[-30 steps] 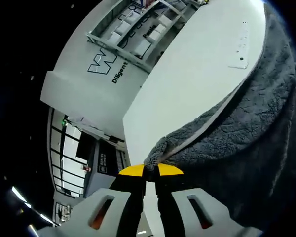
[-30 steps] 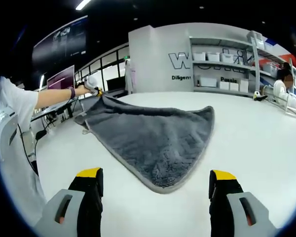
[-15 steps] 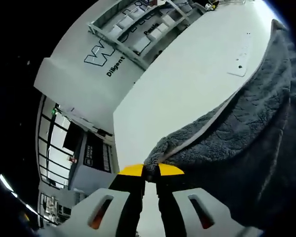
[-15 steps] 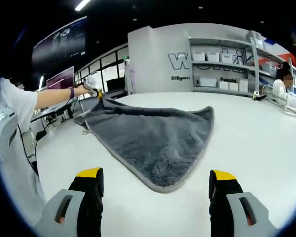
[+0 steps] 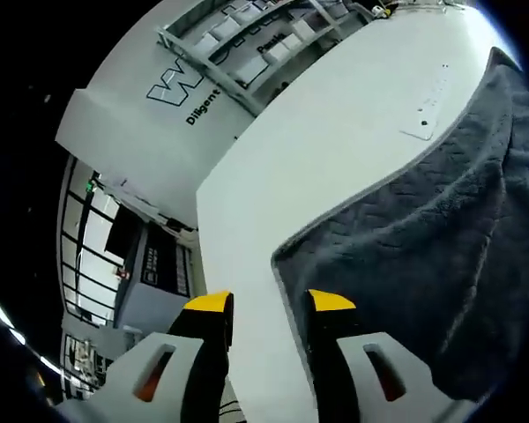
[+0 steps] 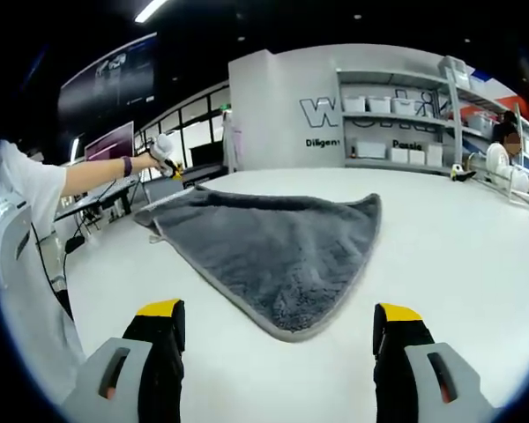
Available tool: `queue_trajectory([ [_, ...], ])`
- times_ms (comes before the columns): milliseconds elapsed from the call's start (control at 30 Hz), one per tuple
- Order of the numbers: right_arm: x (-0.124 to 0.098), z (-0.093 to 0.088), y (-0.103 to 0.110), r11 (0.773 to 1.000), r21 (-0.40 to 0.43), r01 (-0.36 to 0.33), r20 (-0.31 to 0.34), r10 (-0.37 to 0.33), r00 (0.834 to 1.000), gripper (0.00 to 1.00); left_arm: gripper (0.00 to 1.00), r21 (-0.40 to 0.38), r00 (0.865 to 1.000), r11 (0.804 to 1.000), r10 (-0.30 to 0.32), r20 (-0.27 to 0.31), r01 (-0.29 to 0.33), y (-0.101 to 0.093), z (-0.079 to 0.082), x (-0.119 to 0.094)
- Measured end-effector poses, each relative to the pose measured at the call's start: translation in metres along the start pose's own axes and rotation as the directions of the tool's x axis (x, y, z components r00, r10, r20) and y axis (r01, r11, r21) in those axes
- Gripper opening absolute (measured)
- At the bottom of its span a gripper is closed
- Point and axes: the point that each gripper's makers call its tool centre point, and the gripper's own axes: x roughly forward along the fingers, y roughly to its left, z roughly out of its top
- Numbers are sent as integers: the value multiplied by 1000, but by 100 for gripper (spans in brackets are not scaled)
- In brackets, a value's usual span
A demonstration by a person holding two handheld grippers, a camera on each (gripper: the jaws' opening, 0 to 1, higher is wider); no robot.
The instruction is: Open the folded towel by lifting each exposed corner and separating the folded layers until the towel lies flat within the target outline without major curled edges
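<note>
In the left gripper view, the left tongs (image 5: 270,305), grey-bodied with yellow tips, stand parted with a clear gap between the two jaws and hold nothing. The corner of the dark grey plush towel with a pale stitched hem (image 5: 423,238) lies just beyond the tips, nearer the right-hand jaw; whether that jaw touches the fabric cannot be told. The towel lies flat on the white smooth-topped desk (image 5: 317,150), its hemmed edge running away from the corner toward a small white tag (image 5: 420,132) that lies on the desk just beside the hem. Beyond the desk stands a white wall with dark lettering (image 5: 181,92) and a rack of shelves with pale bins (image 5: 247,35). In the right gripper view, the right tongs (image 6: 278,322) are spread wide, with bare desk surface between the yellow tips, and they grip nothing. The towel (image 6: 273,238) lies ahead of them on the desk (image 6: 458,238), spread in a roughly triangular outline with one rounded corner pointing toward the tongs and well apart from both jaws. Its surface looks flat, with a slight raised fold along the far-left edge. At the far left, a person's outstretched arm (image 6: 97,172) holds the left tongs (image 6: 166,154) just above the towel's far corner; their opening cannot be told at that size.
</note>
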Motion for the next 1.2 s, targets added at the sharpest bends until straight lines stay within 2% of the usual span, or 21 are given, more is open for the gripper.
queue_trajectory([
  [167,-2,1,0,1000,2,2,9,-2,1000,89,41,-39,999,999,-18,35,19,-5,10,-12],
  [333,-4,1,2,1000,0,-2,13,2,1000,89,50,-43,998,999,-23,51,25,-12,17,-24],
  [467,-4,2,4,1000,-2,-5,14,5,1000,89,54,-75,991,994,-75,107,83,-30,27,-37],
  [533,-5,2,4,1000,-3,-5,18,5,1000,89,57,-103,983,986,-116,143,132,-41,32,-42],
  [667,-6,4,7,1000,-6,-11,26,11,1000,89,62,-146,971,971,-164,175,190,-55,33,-52],
  [800,-8,2,8,1000,-10,-12,20,12,1000,89,74,-173,960,964,-161,229,202,-60,38,-61],
  [867,-9,2,7,1000,-9,-9,21,10,1000,89,81,-182,959,963,-155,237,200,-63,38,-66],
  [1067,-11,2,5,1000,-4,-2,23,2,1000,89,89,-197,941,951,-174,290,237,-77,43,-82],
  [1200,-12,2,5,1000,-5,-1,23,1,1000,89,90,-244,916,921,-210,342,303,-95,45,-101],
])
